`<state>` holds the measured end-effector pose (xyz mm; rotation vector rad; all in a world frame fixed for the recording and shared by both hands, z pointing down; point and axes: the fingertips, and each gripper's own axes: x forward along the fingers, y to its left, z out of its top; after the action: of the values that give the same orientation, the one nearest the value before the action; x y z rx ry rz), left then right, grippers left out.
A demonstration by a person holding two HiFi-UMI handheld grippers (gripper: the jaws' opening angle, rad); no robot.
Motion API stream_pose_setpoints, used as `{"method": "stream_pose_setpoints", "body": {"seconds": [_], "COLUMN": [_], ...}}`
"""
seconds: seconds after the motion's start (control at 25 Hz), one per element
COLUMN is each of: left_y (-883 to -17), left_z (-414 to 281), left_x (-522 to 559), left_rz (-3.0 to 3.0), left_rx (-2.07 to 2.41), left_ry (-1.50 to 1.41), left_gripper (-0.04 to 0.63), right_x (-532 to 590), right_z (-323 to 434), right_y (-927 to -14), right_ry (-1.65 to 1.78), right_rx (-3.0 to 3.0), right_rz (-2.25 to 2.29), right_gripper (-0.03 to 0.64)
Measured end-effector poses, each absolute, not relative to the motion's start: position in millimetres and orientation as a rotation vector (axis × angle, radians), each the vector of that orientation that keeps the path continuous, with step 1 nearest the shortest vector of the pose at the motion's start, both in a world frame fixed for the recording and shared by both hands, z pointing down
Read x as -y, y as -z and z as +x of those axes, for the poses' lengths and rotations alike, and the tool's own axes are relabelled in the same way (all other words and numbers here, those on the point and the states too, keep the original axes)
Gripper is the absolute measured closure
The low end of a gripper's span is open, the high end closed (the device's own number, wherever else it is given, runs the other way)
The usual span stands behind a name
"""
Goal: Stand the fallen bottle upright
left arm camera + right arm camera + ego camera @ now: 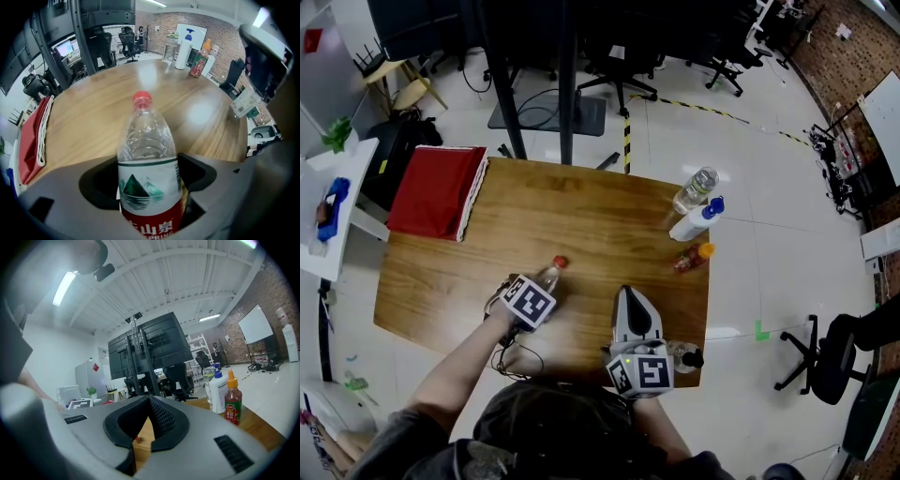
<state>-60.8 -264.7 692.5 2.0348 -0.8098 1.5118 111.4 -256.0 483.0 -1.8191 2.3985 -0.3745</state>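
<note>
On the table (600,202), bottle (548,276) lies, cap (560,262) pointing away.

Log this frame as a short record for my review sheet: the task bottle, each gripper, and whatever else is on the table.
task item: red-capped water bottle, lying on its side on the wooden table, not yet upright
left gripper: open, jaws either side of the bottle's labelled body, a gap showing on each side
right gripper: shut, nothing between the jaws
other items: red cloth at the table's left corner; clear bottle, white pump bottle and sauce bottle upright near the right edge
</note>
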Motion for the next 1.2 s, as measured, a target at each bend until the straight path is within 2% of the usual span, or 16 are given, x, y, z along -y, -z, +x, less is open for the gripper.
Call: {"method": "stream_pose_setpoints", "body": {"seconds": [0.76, 1.2], "left_y": [-691, -687], "left_z": [-61, -59], "left_x": [262, 255], "left_rz": [2.062, 2.095], "left_rx": [0.77, 0.733], "left_ry": [-1.527, -1.547], "left_gripper": [0.193, 0.244], "right_x": [253, 244], "right_z": [119, 118], "right_y": [-482, -474], "right_ry": [0.381, 0.369], "right_rx": [-2.375, -2.365], "right_rz": [-1.841, -1.835], "right_gripper": [0.62, 0.62]}}
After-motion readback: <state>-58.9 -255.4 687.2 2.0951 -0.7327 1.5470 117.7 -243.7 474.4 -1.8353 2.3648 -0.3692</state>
